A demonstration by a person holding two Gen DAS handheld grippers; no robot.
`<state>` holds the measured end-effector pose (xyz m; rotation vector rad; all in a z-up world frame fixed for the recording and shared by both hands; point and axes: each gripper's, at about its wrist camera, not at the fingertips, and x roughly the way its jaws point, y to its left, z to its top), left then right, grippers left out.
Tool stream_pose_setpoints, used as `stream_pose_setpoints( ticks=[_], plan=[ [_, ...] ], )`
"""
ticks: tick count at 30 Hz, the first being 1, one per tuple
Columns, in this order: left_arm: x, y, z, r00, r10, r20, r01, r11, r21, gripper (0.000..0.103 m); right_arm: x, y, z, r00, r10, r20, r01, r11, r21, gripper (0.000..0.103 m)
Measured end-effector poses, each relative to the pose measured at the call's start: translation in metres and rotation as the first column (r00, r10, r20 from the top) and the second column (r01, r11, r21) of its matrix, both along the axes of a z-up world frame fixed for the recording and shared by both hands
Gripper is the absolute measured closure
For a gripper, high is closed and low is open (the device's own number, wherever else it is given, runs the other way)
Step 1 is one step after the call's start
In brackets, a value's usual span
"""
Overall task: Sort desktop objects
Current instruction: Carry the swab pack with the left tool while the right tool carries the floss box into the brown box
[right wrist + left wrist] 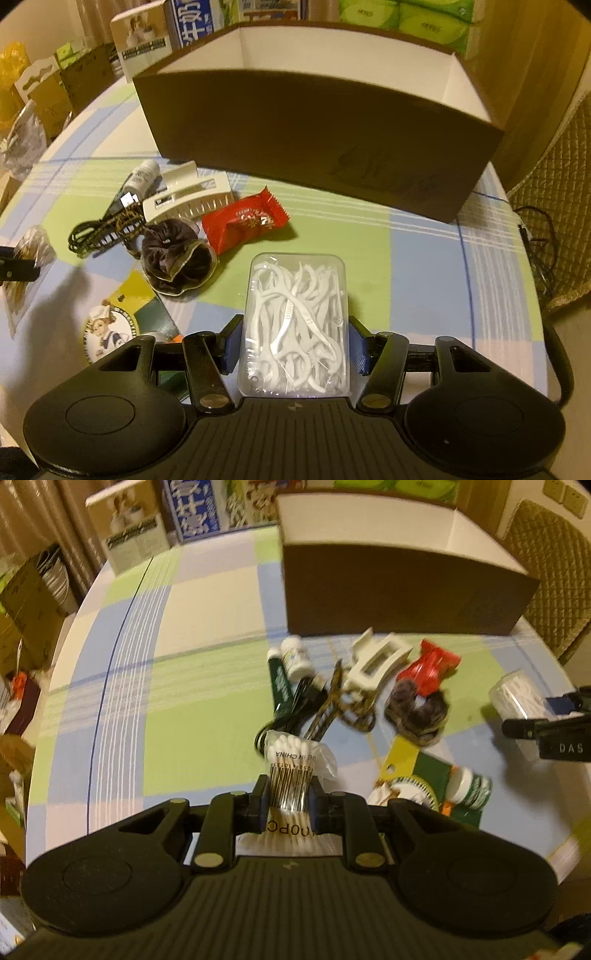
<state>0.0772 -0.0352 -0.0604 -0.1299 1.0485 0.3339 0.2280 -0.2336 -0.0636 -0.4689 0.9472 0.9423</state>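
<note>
Cotton swabs [290, 775] in a clear plastic bag are sitting pinched between the fingers of the left gripper [287, 805], the jaws closed in tight on the crumpled pack. A barcode is running across the wrapper between the pads, "IN CHINA" is reading just beyond the fingertips, and partial letters "OOPC" are showing behind them.

Ahead of the left fingertips, a pile is lying on the checked tablecloth [207, 686]: a black cable [295, 709], patterned scissors [332, 701], a white bottle [295, 655], a cream hair claw [376, 661], a red sachet [428, 672] and a dark scrunchie [417, 712]. Further ahead, a brown box [402, 587] with a white inside is standing open-topped. To the right of the fingers, a green and yellow card [417, 771] and a green-labelled jar [471, 784] are lying close by; their print is too blurred to read.

The right gripper [293, 345] is holding a clear case of white floss picks [295, 325] between its blue pads [229, 347], the jaws spread about as wide as the case and closed against its two long sides. Embossed lettering on one pick is too small to make out. The case is reaching forward past the fingertips, above the cloth, with the box straight ahead. Left of the fingers, a card showing a cartoon child in a sailor hat is lying flat. Lettering "DAS" is showing on the right gripper in the left wrist view.
</note>
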Motion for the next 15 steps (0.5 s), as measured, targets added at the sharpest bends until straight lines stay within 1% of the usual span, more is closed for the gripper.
stream_pose_setpoints(
  ticks=[7, 12, 15],
  plan=[
    [0.024, -0.002, 0.028, 0.993, -0.082, 0.091, 0.083, 0.996, -0.017, 0.086, 0.002, -0.011, 0.019, 0.997, -0.055, -0.052, 0.058, 0.997, 0.051, 0.049],
    [0.053, -0.004, 0.042, 0.978, -0.154, 0.139, 0.16, 0.986, -0.035, 0.086, 0.01, -0.015, 0.038, 0.993, -0.095, -0.07, 0.101, 0.992, 0.08, 0.049],
    [0.071, -0.005, 0.051, 0.967, -0.19, 0.172, 0.2, 0.979, -0.042, 0.086, 0.016, -0.011, 0.05, 0.993, -0.087, -0.076, 0.094, 0.991, 0.099, 0.049]
  ],
)
